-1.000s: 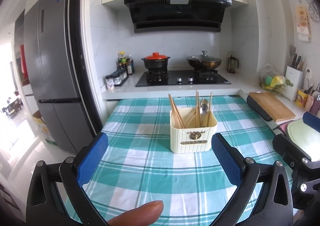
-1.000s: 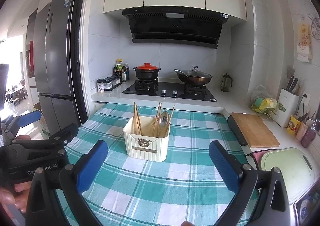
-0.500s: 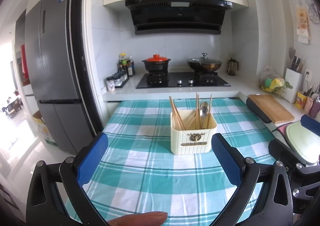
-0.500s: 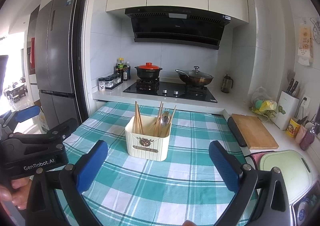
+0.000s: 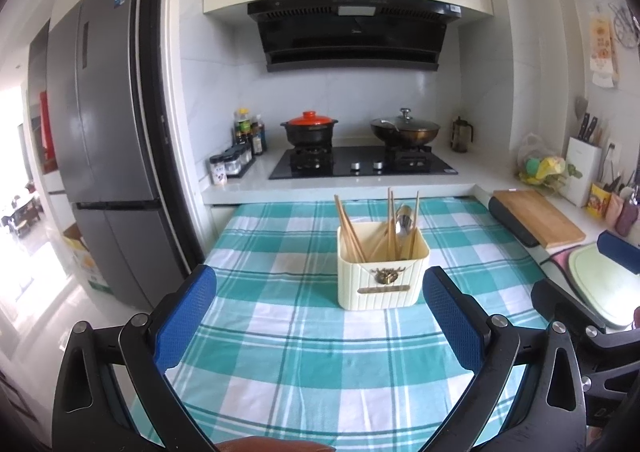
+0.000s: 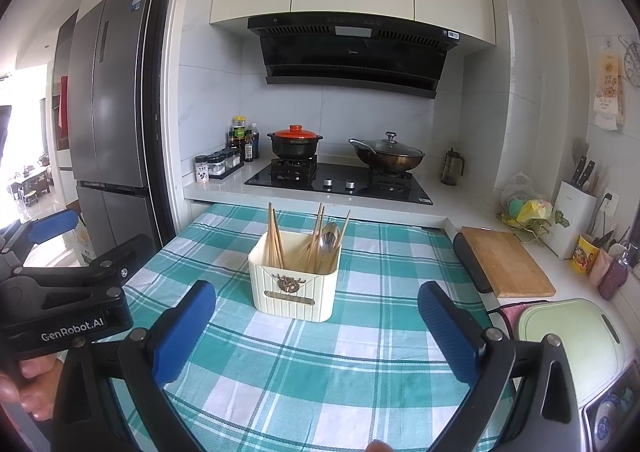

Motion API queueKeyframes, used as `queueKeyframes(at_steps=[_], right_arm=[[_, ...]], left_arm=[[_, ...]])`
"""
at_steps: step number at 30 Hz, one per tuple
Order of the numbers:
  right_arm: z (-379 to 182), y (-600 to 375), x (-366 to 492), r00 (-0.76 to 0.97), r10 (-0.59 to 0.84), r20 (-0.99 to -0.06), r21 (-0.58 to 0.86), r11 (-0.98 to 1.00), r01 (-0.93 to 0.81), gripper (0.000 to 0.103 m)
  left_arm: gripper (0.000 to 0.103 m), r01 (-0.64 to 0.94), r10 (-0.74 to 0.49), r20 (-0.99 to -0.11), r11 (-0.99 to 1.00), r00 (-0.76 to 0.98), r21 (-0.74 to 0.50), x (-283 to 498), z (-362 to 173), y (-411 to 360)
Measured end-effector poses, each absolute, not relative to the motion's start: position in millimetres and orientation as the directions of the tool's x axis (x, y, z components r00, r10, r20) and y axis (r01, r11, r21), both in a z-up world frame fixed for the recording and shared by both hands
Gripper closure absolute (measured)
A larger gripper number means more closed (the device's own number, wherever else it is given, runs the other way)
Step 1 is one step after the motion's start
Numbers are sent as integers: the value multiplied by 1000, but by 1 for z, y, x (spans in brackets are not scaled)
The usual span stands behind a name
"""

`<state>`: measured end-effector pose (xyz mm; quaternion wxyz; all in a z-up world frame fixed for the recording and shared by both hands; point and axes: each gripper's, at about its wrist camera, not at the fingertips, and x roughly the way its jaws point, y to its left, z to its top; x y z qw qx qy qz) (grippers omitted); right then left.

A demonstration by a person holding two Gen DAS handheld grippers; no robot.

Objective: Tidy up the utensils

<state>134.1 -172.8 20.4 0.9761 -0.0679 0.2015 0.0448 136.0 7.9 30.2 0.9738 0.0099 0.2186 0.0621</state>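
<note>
A cream ribbed utensil holder [image 5: 383,276] [image 6: 295,287] stands on the green-and-white checked tablecloth [image 5: 304,352] [image 6: 320,372]. Wooden chopsticks [image 5: 352,228] [image 6: 275,241] and a metal spoon [image 5: 403,218] [image 6: 329,238] stand upright in it. My left gripper [image 5: 320,312] is open and empty, well short of the holder. My right gripper [image 6: 316,328] is open and empty, also short of the holder. The left gripper's body shows at the left of the right wrist view.
A wooden cutting board [image 5: 536,218] [image 6: 505,262] and a pale green board [image 6: 572,336] lie to the right. A stove with a red-lidded pot [image 5: 309,128] and a wok [image 5: 405,130] is behind. A fridge [image 5: 100,156] stands at left.
Both grippers have pulled back and risen slightly, staying open. The holder and its utensils have not moved.
</note>
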Motion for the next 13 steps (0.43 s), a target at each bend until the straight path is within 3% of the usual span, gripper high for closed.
queueKeyframes(at_steps=[13], right_arm=[[16, -177, 140, 908, 49, -417, -110, 988, -104, 0]], left_arm=[[0, -128, 120, -451, 992, 884, 15, 145, 20, 14]])
